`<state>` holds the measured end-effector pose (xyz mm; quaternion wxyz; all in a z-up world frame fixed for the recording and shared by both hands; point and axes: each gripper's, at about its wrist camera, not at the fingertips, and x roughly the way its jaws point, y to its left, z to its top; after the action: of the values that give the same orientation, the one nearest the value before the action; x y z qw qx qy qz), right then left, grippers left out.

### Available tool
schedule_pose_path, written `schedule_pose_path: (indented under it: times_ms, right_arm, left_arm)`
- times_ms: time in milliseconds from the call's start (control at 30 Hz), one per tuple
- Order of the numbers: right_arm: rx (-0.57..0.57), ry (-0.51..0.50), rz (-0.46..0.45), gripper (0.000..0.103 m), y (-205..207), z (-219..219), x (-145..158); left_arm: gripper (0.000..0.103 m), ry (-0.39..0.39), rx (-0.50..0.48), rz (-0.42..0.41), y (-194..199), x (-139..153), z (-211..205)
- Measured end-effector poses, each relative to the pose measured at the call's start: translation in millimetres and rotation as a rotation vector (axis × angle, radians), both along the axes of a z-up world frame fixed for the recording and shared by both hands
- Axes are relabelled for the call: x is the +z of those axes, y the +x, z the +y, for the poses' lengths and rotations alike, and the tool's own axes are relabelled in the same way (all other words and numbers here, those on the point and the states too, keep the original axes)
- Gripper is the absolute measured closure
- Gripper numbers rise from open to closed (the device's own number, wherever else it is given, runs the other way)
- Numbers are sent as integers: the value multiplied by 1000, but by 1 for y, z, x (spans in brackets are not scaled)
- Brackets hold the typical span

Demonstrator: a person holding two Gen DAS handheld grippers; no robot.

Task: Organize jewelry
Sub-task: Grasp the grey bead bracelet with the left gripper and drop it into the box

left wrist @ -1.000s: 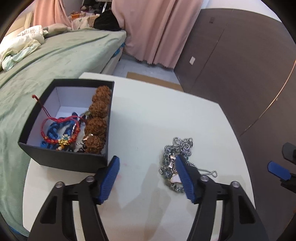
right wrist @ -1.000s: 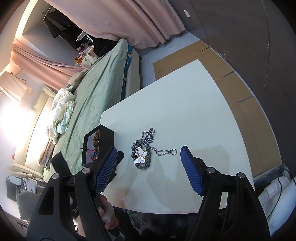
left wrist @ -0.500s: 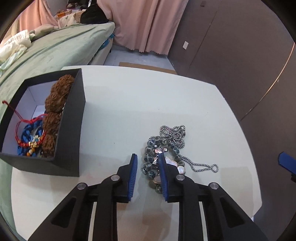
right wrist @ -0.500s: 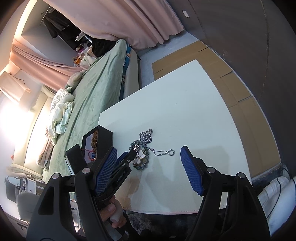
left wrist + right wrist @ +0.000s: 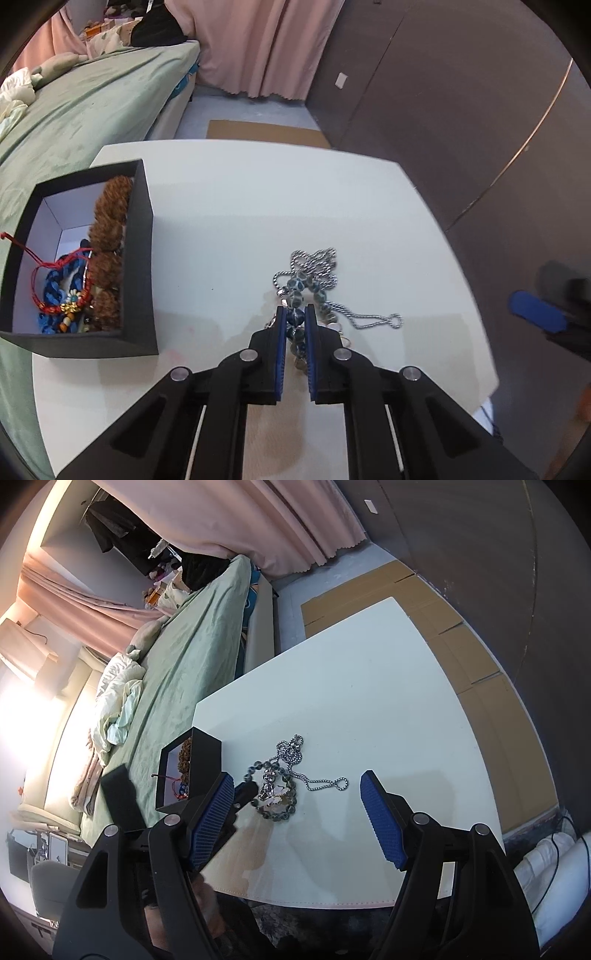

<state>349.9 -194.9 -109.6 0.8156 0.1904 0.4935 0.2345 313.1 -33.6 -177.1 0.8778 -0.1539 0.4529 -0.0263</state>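
A bracelet of blue-grey glass beads [image 5: 295, 286] lies on the white table [image 5: 258, 206], tangled with a silver chain [image 5: 369, 317]. My left gripper [image 5: 295, 314] points down at the pile, its jaws closing, with the blue pads pressed on one bead of the bracelet. From the right wrist view the bracelet [image 5: 275, 801] and chain [image 5: 317, 784] lie ahead of my right gripper [image 5: 295, 775], which hovers open above the table, holding nothing. To the left stands a black box [image 5: 142, 258] with brown seed beads [image 5: 107, 229] and a red cord bracelet [image 5: 55, 266].
A green-covered bed [image 5: 74, 110] runs along the table's left side, right behind the box. Pink curtains [image 5: 266, 44] and a dark wall panel [image 5: 443, 110] stand beyond the far edge. Flat cardboard [image 5: 443, 635] lies on the floor. A person's hand [image 5: 203, 904] holds the left gripper.
The left gripper moved right from beside the box onto the bead pile, and its jaws narrowed from wide apart to clamped around a bead. The right gripper stayed still and open.
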Motion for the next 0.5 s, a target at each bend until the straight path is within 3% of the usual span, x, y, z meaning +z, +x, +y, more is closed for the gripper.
schedule_pose_path:
  times_ms: [500]
  right_arm:
    - [34, -30, 29, 31, 5, 23, -10]
  left_arm:
    - [96, -91, -49, -115, -17, 68, 14]
